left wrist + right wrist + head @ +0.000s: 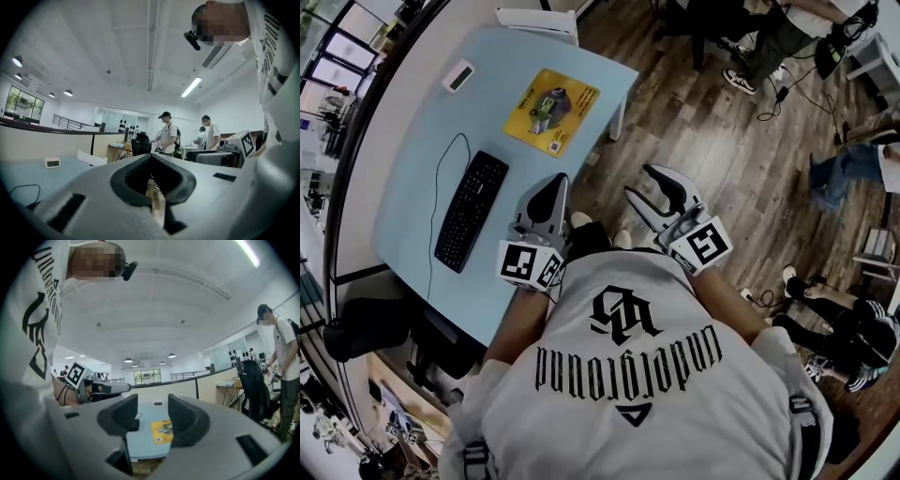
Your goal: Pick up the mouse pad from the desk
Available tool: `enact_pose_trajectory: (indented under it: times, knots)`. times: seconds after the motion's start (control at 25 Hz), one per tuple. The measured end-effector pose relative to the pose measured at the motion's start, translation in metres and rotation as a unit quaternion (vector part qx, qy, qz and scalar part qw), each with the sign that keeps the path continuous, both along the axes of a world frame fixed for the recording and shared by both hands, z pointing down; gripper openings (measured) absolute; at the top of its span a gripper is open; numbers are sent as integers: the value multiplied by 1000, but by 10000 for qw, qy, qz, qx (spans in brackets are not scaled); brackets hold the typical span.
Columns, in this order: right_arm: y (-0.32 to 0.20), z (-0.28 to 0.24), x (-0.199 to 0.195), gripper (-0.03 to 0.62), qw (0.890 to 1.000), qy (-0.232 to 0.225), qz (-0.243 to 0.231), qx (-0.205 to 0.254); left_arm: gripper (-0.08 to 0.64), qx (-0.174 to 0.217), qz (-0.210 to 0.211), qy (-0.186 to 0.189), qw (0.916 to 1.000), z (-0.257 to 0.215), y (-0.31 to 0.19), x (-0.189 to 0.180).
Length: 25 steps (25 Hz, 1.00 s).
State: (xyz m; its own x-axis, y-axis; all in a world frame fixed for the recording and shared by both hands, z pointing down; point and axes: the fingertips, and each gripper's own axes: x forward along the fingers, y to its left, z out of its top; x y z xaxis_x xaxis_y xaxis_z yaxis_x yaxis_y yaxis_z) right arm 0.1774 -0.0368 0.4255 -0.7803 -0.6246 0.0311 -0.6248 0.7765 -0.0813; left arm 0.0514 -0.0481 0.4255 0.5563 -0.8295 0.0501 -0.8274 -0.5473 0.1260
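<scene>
The big light-blue desk (412,178) takes up the left of the head view. The black keyboard (472,209) sits close to the person, and the yellow mouse pad (551,111) lies flat further out, near the desk's floor-side edge and well apart from both grippers. So this looks like the approach step, with nothing picked up yet.

A pad that thin probably won't give the jaws much to bite on from above. The best bet is likely to come in low from that nearby edge, get one jaw under a corner and pinch there, or drag the pad until a corner overhangs. It'll likely droop once lifted, so a deep bite should help.

Both arms are out in front of the body, grippers pointing roughly level toward the desk. The left gripper (555,183) is over the desk's near edge, jaws clenched tip to tip on nothing, so it'd need to spread before grabbing. The right gripper (639,183) is out over the wood floor, jaws released and empty, and its own view frames the pad in the gap between them.
</scene>
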Motion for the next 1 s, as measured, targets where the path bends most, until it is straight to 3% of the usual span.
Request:
enact_pose_trajectory:
  times: [0.48, 1.0]
  knots:
    - [-67, -5, -52, 207, 9998, 36, -207, 35, 8, 20, -187, 2, 9998, -9, -62, -50]
    - [-126, -16, -155, 209, 9966, -27, -819, 77, 8, 33, -662, -79, 9978, -17, -100, -146]
